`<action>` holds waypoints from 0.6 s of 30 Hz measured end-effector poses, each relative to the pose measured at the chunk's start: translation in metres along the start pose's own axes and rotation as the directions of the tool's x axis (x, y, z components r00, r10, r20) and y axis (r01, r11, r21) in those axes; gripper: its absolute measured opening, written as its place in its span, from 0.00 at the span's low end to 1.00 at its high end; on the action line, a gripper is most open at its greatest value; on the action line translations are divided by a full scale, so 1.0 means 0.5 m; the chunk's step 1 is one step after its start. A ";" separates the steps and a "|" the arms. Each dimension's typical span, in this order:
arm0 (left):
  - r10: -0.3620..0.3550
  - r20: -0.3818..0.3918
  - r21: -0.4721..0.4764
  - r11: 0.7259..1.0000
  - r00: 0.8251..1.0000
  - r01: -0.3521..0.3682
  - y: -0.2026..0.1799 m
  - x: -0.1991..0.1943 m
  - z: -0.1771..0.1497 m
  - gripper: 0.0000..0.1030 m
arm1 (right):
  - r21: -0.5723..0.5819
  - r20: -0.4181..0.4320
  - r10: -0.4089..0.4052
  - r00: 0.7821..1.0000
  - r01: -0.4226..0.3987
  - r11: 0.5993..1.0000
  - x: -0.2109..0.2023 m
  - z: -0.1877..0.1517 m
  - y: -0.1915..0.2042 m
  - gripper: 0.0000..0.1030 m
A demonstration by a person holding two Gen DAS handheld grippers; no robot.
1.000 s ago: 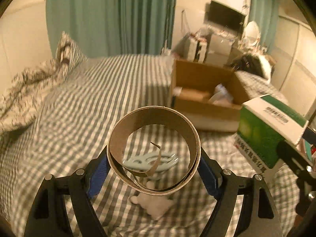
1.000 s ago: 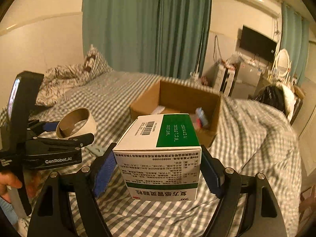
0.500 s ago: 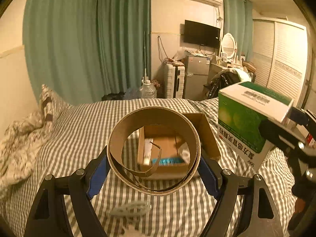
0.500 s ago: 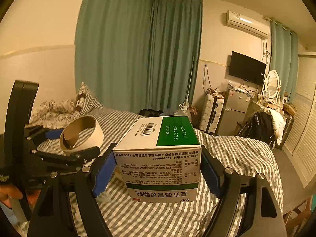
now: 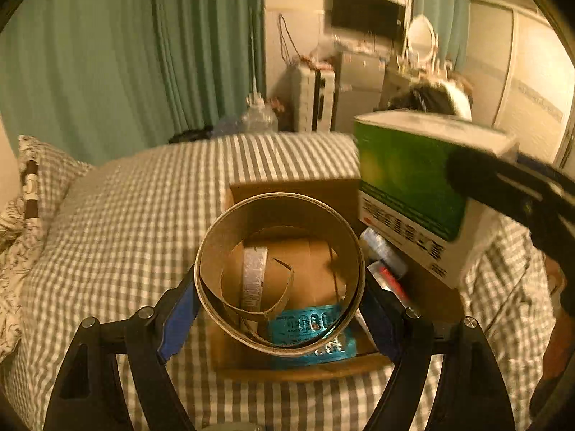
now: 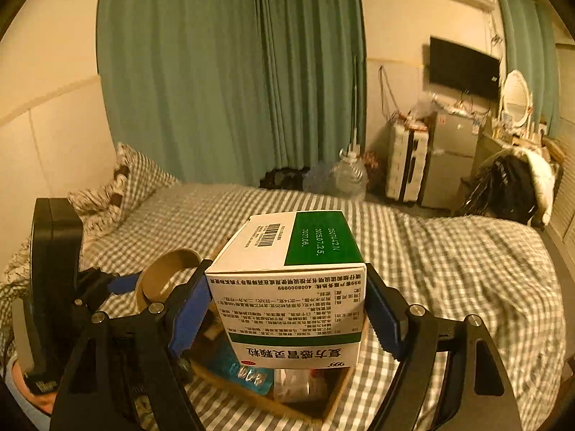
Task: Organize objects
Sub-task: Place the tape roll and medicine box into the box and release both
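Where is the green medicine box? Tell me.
The green medicine box is clamped in the right gripper, held above the open cardboard box on the bed, right of the cardboard ring.

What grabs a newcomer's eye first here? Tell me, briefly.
The green and white medicine box, clamped in the right gripper, fills the middle of the right view. Next comes the cardboard ring in the left gripper. Both hang above the open cardboard box on the checked bed.

Left tongs (image 5: pixel 280 303) clamp cardboard ring (image 5: pixel 280 222) over open box (image 5: pixel 287 190)
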State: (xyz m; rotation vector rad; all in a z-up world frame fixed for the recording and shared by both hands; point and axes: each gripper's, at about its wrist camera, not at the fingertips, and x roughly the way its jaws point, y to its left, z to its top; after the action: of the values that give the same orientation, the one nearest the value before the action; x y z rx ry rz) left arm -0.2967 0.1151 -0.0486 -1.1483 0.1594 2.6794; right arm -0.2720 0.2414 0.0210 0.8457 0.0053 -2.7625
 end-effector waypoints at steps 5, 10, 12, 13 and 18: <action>0.001 -0.039 0.016 1.000 0.999 0.000 -0.012 0.070 -0.017 0.81 | 0.006 -0.053 0.035 0.998 -0.035 0.999 0.085 -0.014 -0.013 0.76; 0.009 -0.054 0.027 1.000 0.999 -0.007 -0.001 0.100 -0.036 0.81 | 0.000 -0.065 0.011 0.998 -0.011 1.000 0.126 -0.036 -0.022 0.77; 0.008 -0.056 0.029 1.000 0.998 -0.007 0.000 0.102 -0.042 0.81 | 0.017 -0.050 0.007 0.999 -0.006 1.000 0.128 -0.040 -0.025 0.79; 0.008 -0.055 0.032 0.999 0.998 -0.006 0.001 0.099 -0.045 0.81 | 0.027 -0.041 0.005 0.999 -0.004 1.000 0.125 -0.040 -0.028 0.79; 0.027 -0.050 0.044 0.999 0.998 -0.024 -0.004 0.060 -0.054 0.90 | 0.053 0.010 -0.014 1.000 0.013 0.998 0.072 -0.025 -0.029 0.90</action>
State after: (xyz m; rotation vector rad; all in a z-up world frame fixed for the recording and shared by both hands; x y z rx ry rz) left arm -0.2974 0.1166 -0.0890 -1.2097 0.2411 2.6562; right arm -0.2977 0.2479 -0.0104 0.8476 -0.0652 -2.7909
